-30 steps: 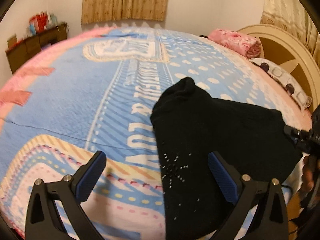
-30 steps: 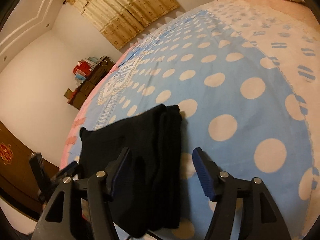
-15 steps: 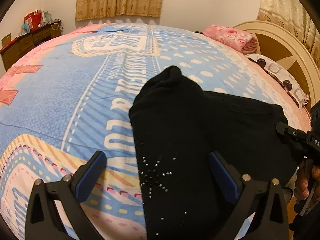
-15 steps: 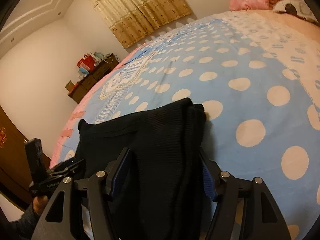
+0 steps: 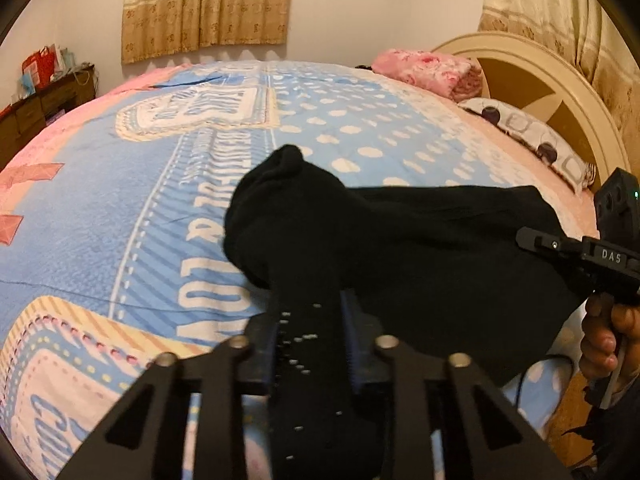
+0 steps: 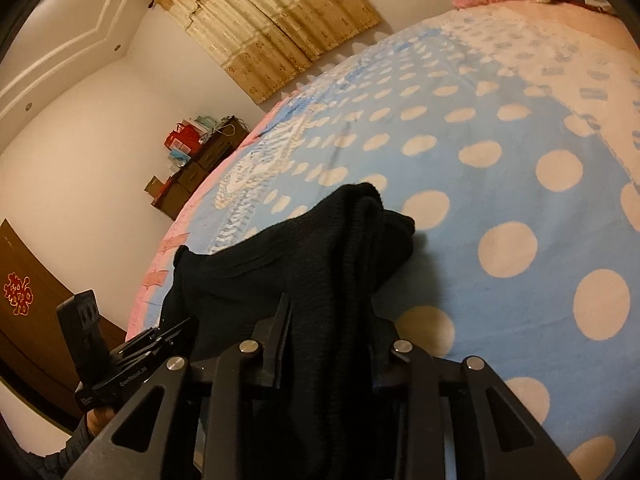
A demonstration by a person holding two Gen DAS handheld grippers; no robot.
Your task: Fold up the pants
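Note:
The black pants (image 5: 420, 248) lie bunched on the blue dotted bedspread (image 5: 120, 208) near the bed's front edge. My left gripper (image 5: 310, 344) is shut on the pants' near left edge, where small silver studs show. My right gripper (image 6: 328, 344) is shut on the pants' (image 6: 304, 248) near right edge, a thick ribbed fold. The right gripper's body also shows at the right of the left wrist view (image 5: 580, 256), held by a hand. The left gripper's body shows at the lower left of the right wrist view (image 6: 120, 364).
A pink folded blanket (image 5: 424, 72) and a spotted pillow (image 5: 532, 140) lie by the cream headboard (image 5: 552, 92). A dark dresser (image 5: 36, 108) with red bags stands by the far wall. Curtains (image 5: 208, 4) hang behind the bed.
Both grippers were open around the pants' near edge and have closed on the fabric. The cloth has bunched up between the fingers and lifted a little.

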